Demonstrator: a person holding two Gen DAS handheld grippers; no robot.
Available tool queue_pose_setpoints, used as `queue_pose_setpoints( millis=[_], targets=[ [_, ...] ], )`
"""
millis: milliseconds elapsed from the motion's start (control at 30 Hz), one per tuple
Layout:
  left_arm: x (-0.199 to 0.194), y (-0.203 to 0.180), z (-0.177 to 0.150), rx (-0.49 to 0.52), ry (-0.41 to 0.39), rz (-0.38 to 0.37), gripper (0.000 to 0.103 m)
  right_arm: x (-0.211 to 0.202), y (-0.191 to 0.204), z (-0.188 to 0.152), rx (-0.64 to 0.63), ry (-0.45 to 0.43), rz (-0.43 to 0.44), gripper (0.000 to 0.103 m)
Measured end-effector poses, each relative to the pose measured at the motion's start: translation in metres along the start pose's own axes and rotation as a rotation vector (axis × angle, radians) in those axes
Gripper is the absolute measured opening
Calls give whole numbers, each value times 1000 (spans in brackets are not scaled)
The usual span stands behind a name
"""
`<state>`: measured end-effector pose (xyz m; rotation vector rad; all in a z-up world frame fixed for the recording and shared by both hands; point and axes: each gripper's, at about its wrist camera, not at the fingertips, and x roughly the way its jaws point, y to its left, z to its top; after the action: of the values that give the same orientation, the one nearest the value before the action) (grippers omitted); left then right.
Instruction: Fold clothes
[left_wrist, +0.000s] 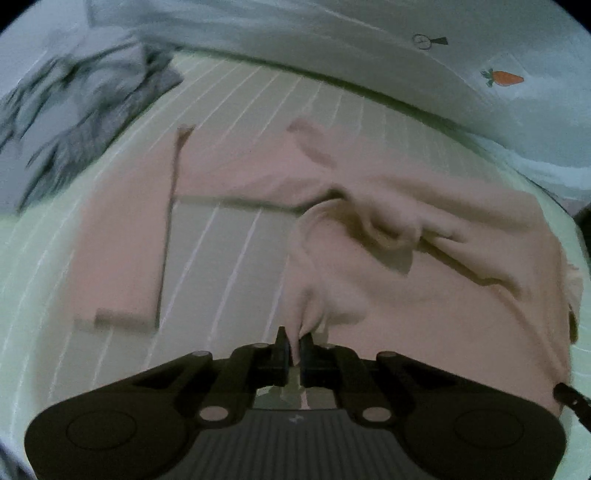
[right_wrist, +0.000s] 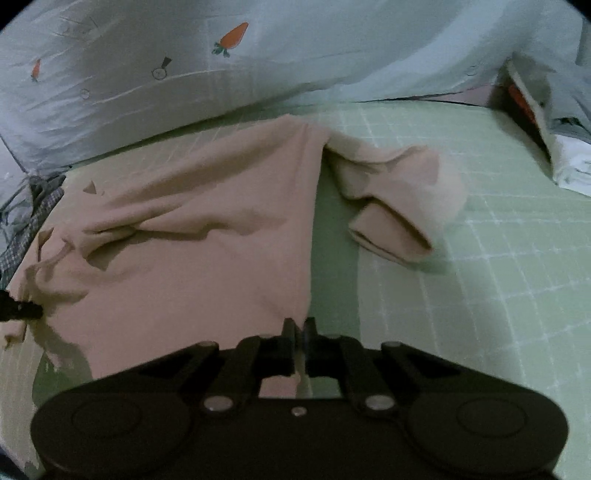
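A pink long-sleeved top (left_wrist: 424, 280) lies spread on a light green checked bed sheet (left_wrist: 229, 251). In the left wrist view one sleeve (left_wrist: 122, 236) lies straight at the left. My left gripper (left_wrist: 294, 345) is shut on a bunched corner of the top's hem. In the right wrist view the top (right_wrist: 192, 236) fills the left half, and its other sleeve (right_wrist: 399, 199) lies folded back at the right. My right gripper (right_wrist: 300, 332) is shut on the top's other hem corner. The left gripper's tip (right_wrist: 18, 308) shows at the left edge of the right wrist view.
A pale duvet with carrot prints (right_wrist: 184, 62) lies bunched along the far side of the bed. A grey patterned garment (left_wrist: 74, 122) sits at the far left. White and grey folded things (right_wrist: 569, 147) lie at the far right.
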<state>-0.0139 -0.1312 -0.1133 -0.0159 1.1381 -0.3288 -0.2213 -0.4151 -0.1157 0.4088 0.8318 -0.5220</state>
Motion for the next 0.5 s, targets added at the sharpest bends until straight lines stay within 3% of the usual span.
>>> queue_pose_setpoints(
  millis=[267, 500],
  targets=[
    [-26, 14, -80, -103, 108, 24, 5, -13, -32, -22, -13, 60, 27, 4],
    [-27, 20, -103, -133, 174, 57, 6, -11, -35, -34, -47, 108, 38, 4]
  ],
)
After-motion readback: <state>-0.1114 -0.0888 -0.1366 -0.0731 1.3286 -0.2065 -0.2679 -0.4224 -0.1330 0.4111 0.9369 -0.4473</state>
